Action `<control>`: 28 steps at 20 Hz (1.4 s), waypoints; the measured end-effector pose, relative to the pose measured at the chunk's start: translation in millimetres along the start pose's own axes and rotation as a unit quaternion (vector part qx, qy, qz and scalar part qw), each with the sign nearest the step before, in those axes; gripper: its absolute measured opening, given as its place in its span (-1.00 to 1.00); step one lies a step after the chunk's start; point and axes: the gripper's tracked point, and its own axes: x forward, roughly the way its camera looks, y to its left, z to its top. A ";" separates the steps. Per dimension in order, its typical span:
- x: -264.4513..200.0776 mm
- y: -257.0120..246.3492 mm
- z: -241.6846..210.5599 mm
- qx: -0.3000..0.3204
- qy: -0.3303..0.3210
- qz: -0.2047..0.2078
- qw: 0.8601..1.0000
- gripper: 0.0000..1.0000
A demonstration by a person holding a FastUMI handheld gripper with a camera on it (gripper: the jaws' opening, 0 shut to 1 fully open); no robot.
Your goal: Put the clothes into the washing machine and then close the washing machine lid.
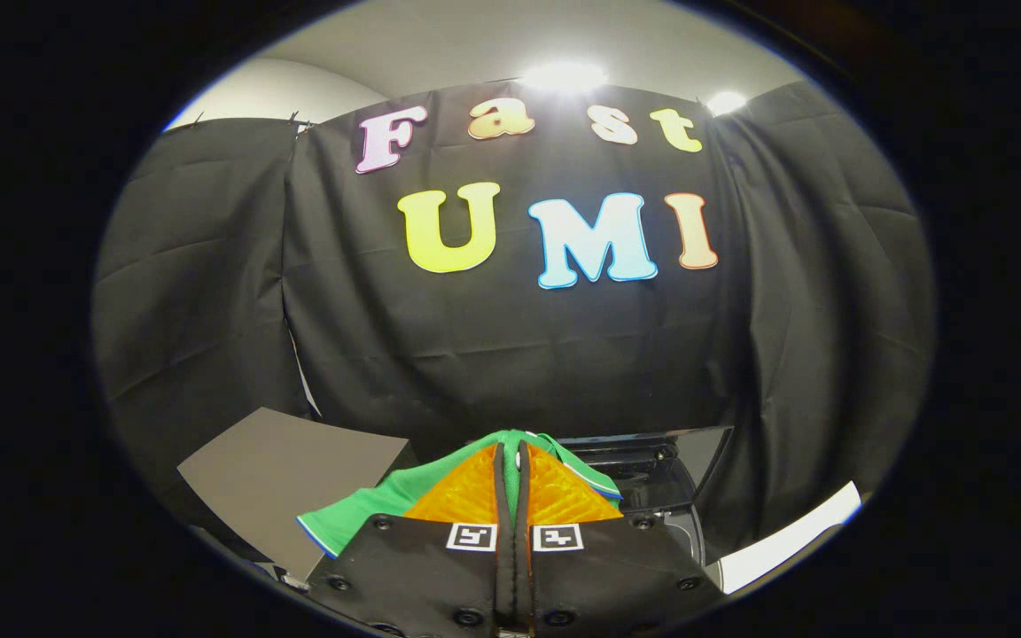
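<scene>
My gripper [511, 452] has its two fingers pressed together on a green garment [369, 509] with a white and blue hem. The cloth drapes over the fingertips and hangs off to the left of them. Just beyond the fingers on the right stands the washing machine [652, 483], dark, with its clear lid [697, 447] raised. The garment is held up above the level of the machine's opening. The drum's inside is hidden behind the fingers.
A grey flat board [289, 470] lies to the left of the fingers. A white edge [794, 536] runs to the right of the machine. Black cloth walls close the booth behind and at both sides.
</scene>
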 end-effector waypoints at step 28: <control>54.5 -90.1 -174.3 -0.012 0.137 -0.032 0.990 -0.98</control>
